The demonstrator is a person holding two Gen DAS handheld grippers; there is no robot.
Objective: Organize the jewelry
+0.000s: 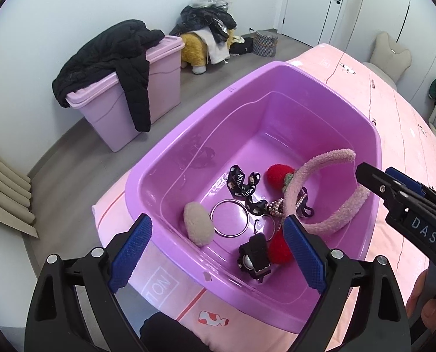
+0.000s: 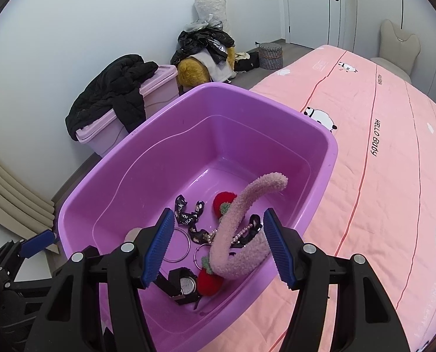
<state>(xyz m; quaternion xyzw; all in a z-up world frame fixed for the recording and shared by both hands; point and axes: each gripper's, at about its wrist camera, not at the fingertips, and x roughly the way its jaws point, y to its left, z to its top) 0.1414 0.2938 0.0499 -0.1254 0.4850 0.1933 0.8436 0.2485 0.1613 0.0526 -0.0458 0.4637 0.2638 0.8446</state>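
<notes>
Both your left gripper (image 1: 218, 252) and right gripper (image 2: 215, 246) hang released over the purple tub (image 1: 188, 135), where the pink headband (image 2: 235, 234) leans on tangled pearls (image 2: 244, 233); lifting it carelessly may drag them out.

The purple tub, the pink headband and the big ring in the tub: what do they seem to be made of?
Purple tub: looks like smooth moulded plastic, since its walls are glossy and reflect light.
Pink headband: probably a fuzzy plush or fleece cover, with a nubbly matte surface; its core is hidden.
Big ring: appears to be polished metal, thin, silvery and shiny.
</notes>
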